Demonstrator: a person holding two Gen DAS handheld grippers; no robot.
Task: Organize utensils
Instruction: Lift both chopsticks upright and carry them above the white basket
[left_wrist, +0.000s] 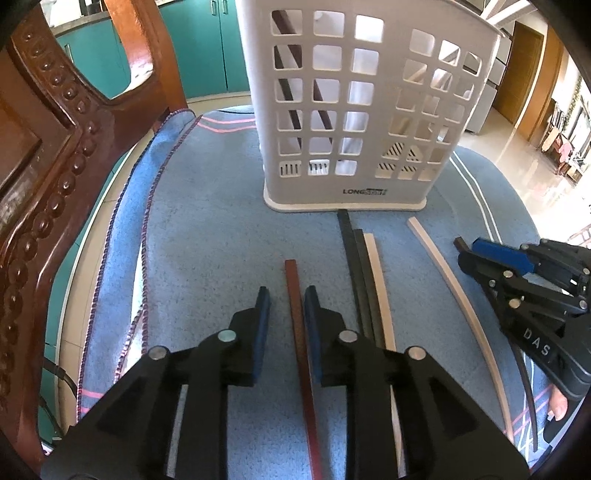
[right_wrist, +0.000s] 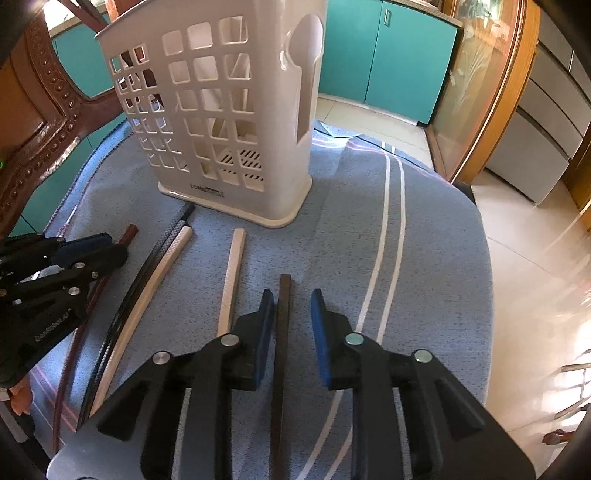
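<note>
White slotted utensil holder (left_wrist: 354, 110) stands upright on the blue towel (left_wrist: 207, 240); through the grid a couple of dark chopsticks (left_wrist: 291, 96) lean inside its left compartment, and what else it holds can't be made out. Loose chopsticks lie on the towel in front of it: black pair (left_wrist: 354, 266), pale one beside (left_wrist: 376, 273), another pale one (left_wrist: 443, 273) further right. Left gripper (left_wrist: 286, 295) jaws slightly apart around a reddish-brown chopstick (left_wrist: 295, 306), right pad touching it, left pad clear. Right gripper (right_wrist: 291, 295) straddles a dark brown chopstick (right_wrist: 283, 306); visible gap on one side, so grip can't be confirmed.
</note>
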